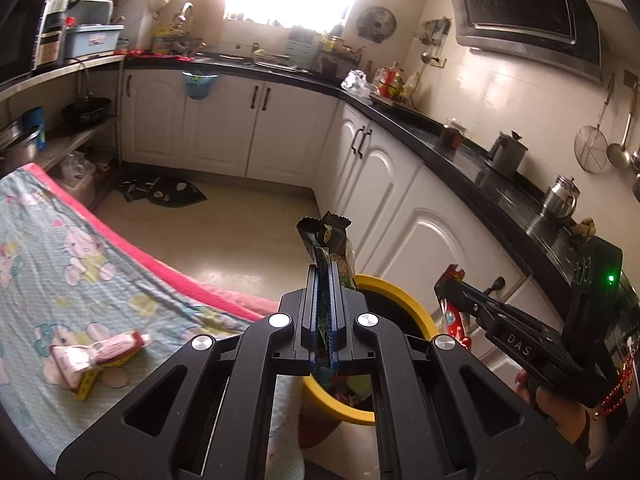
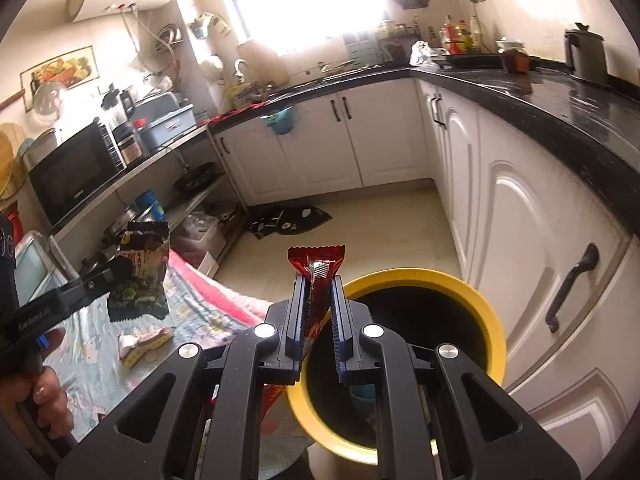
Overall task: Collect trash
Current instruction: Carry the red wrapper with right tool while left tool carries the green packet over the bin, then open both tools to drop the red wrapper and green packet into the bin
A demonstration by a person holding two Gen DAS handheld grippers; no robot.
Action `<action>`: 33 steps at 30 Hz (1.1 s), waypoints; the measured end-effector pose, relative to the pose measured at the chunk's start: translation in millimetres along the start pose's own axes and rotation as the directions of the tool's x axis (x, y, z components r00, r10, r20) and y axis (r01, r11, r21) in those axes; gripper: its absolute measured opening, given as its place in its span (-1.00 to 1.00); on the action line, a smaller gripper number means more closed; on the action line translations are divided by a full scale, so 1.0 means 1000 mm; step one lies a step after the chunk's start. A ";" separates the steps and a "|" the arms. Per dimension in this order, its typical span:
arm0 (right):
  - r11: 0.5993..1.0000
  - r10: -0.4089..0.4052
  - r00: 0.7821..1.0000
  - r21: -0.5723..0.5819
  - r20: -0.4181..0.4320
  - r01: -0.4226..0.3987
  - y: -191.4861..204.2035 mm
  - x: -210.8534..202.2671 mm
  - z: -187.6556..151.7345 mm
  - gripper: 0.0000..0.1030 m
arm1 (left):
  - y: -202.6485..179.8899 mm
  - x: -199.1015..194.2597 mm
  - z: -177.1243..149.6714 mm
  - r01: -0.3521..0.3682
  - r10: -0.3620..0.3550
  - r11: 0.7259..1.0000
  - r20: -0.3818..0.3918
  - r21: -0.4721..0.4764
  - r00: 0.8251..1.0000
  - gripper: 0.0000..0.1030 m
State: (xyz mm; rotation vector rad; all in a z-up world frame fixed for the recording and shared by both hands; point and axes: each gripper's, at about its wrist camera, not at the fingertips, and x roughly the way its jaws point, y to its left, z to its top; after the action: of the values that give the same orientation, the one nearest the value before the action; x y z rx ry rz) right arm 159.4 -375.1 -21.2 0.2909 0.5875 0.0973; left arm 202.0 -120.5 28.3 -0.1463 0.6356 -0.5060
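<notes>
**Two wrappers gripped over the yellow bin; one packet on the table**

- Left gripper (image 1: 325, 280): jaws closed tight on a dark snack wrapper (image 1: 324, 236), which stands upright out of the fingertips. In the right wrist view this wrapper (image 2: 140, 276) hangs at 9 o'clock, over the table, not yet above the bin.
- Right gripper (image 2: 318, 300): jaws clamped on a red wrapper (image 2: 318, 268), pinched at mid-length, its lower end trailing down past the bin rim at 7 o'clock. The jaws converge toward the tips.
- Yellow-rimmed bin (image 2: 490, 320): on the floor between the table and the white cabinets, mouth open, at 5 o'clock of the right gripper. Some trash lies in its bottom.
- Pink-and-yellow packet (image 1: 100, 354): lying on the patterned tablecloth (image 1: 48, 248), at 8 o'clock in the left wrist view, uncollected.

Risks, as judged:
- Released now, the dark wrapper likely lands on the cloth; it needs carrying toward the bin first.
- Light foil may cling to a pad or drift and catch on the rim.
- The two grippers sit near each other; converging over one mouth invites a knock.
</notes>
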 end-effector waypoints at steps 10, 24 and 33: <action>0.995 -0.072 0.997 0.069 0.011 0.071 -0.038 0.002 -0.001 -0.77 | -0.028 0.034 -0.009 0.034 -0.032 0.999 -0.051 0.036 0.998 -0.97; 0.988 -0.117 0.993 0.102 -0.018 0.119 -0.063 0.015 -0.012 -0.77 | -0.048 0.072 -0.027 0.062 -0.055 0.996 -0.121 0.059 0.991 -0.97; 0.987 -0.121 0.990 0.094 -0.070 0.128 -0.068 0.035 -0.021 -0.76 | -0.049 0.095 -0.042 0.062 -0.051 0.996 -0.179 0.057 0.982 -0.97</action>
State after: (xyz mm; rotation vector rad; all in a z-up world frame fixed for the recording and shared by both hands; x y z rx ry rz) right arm 177.4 -428.7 -76.4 0.3468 0.6741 -0.0431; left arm 222.5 -209.0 -42.2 -0.0608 0.7909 -0.5975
